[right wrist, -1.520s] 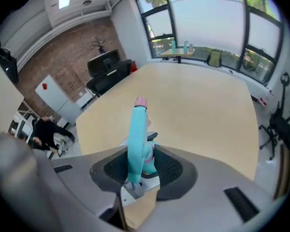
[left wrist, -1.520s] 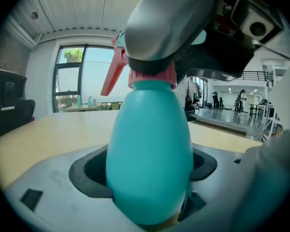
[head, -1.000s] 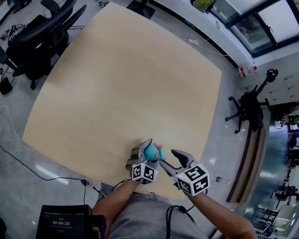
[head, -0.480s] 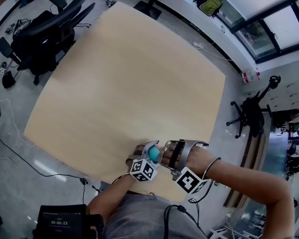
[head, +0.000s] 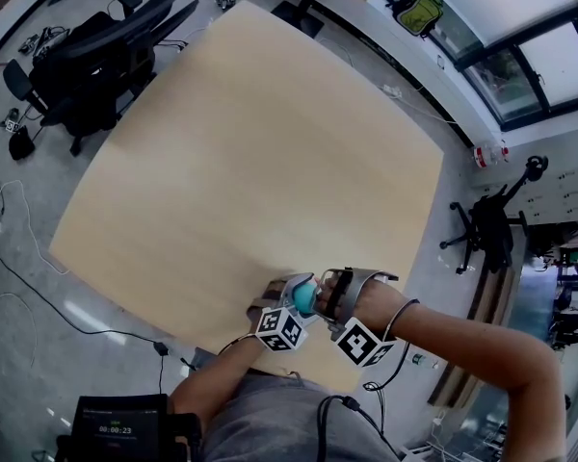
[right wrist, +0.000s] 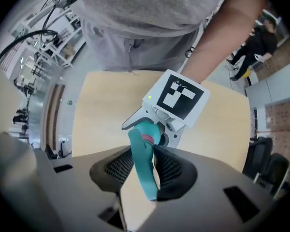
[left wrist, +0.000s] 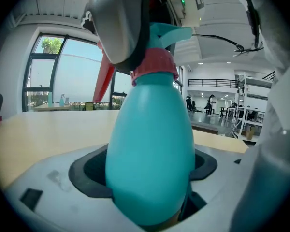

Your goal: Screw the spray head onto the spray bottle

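The spray bottle (left wrist: 150,163) is off the table (head: 250,142), held up above its near edge, close to the person's body. The left gripper (head: 287,295) has its fingers clamped on the teal belly of the bottle. The spray head (right wrist: 142,158) already sits on the neck, with its pink collar (left wrist: 153,64) down at the shoulder and the red trigger (left wrist: 105,76) hanging beside it. The right gripper (head: 332,292) has just been closing its fingers, which now pinch the teal top of the head between their pads. So the head looks placed and gripped, and the turning is probably what remains. How far the collar is threaded on cannot be told from these views. There is plenty of room: the table top ahead is bare, and the office chairs (head: 96,56) stand well apart at the far left. The tight spots are the two grippers, which nearly touch around the bottle, and the table's near edge just below them.
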`<state>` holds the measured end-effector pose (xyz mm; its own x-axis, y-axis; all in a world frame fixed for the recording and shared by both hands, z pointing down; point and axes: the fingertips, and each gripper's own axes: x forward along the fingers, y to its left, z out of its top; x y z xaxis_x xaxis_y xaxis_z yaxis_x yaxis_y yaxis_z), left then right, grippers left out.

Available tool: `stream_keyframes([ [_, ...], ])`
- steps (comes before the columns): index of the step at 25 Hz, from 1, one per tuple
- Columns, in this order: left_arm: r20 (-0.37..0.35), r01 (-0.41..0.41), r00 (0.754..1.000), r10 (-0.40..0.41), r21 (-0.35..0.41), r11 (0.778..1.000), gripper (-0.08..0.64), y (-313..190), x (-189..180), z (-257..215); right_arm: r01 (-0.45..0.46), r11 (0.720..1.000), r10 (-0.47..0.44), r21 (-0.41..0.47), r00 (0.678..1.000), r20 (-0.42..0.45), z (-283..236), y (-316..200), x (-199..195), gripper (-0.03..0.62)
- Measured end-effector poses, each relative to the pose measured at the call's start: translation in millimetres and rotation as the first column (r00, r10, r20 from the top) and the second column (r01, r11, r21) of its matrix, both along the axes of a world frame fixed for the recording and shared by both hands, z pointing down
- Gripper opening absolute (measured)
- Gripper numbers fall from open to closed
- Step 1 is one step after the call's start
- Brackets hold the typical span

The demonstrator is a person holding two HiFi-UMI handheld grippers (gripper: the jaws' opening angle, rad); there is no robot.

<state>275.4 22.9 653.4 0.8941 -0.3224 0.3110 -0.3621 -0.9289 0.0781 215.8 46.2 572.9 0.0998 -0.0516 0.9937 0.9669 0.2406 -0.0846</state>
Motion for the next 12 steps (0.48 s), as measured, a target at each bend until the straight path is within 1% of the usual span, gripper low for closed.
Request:
stream_keyframes([
  [3, 0.009, -0.003, 1.0, 0.003, 0.001, 1.0, 0.393, 1.5, 0.0, 1.1, -0.101, 0.995, 0.101, -0.016, 0.995, 0.002, 0.0, 1.8, -2.4, 0.132],
  [4, 0.013, -0.004, 1.0, 0.004, 0.002, 1.0, 0.393, 1.9, -0.1, 1.4, -0.138, 0.99, 0.138, -0.014, 0.99, -0.007, 0.2, 2.4, -2.9, 0.13],
  [5, 0.016, -0.004, 1.0, 0.004, 0.003, 1.0, 0.393, 2.1, -0.1, 1.6, -0.195, 0.981, 0.195, -0.009, 0.981, -0.022, 0.5, 2.8, -3.2, 0.13],
  [6, 0.019, -0.004, 1.0, 0.004, 0.005, 1.0, 0.393, 1.9, -0.1, 1.7, -0.286, 0.958, 0.286, -0.001, 0.957, -0.043, 1.1, 2.6, -3.7, 0.129],
  [7, 0.023, -0.002, 1.0, 0.002, 0.008, 1.0, 0.393, 1.3, -0.2, 1.7, -0.417, 0.909, 0.416, 0.011, 0.907, -0.069, 2.1, 1.9, -4.3, 0.128],
  [8, 0.027, 0.002, 1.0, -0.002, 0.01, 1.0, 0.393, 0.6, -0.6, 1.7, -0.575, 0.818, 0.574, 0.027, 0.813, -0.098, 3.7, 0.7, -5.0, 0.127],
  [9, 0.03, 0.01, 0.999, -0.01, 0.011, 1.0, 0.393, -0.3, -1.3, 1.7, -0.733, 0.678, 0.732, 0.047, 0.67, -0.124, 5.6, -0.9, -5.5, 0.127],
  [10, 0.033, 0.021, 0.999, -0.022, 0.012, 1.0, 0.393, -1.1, -2.2, 1.5, -0.864, 0.499, 0.862, 0.071, 0.487, -0.141, 7.4, -2.4, -5.5, 0.127],
  [11, 0.035, 0.038, 0.999, -0.038, 0.013, 0.999, 0.393, -2.0, -3.3, 1.2, -0.948, 0.305, 0.946, 0.089, 0.291, -0.145, 8.8, -3.6, -5.7, 0.129],
  [12, 0.037, 0.059, 0.998, -0.06, 0.013, 0.998, 0.393, -3.0, -4.8, 0.7, -0.988, 0.124, 0.985, 0.092, 0.111, -0.135, 9.6, -4.6, -6.6, 0.13],
])
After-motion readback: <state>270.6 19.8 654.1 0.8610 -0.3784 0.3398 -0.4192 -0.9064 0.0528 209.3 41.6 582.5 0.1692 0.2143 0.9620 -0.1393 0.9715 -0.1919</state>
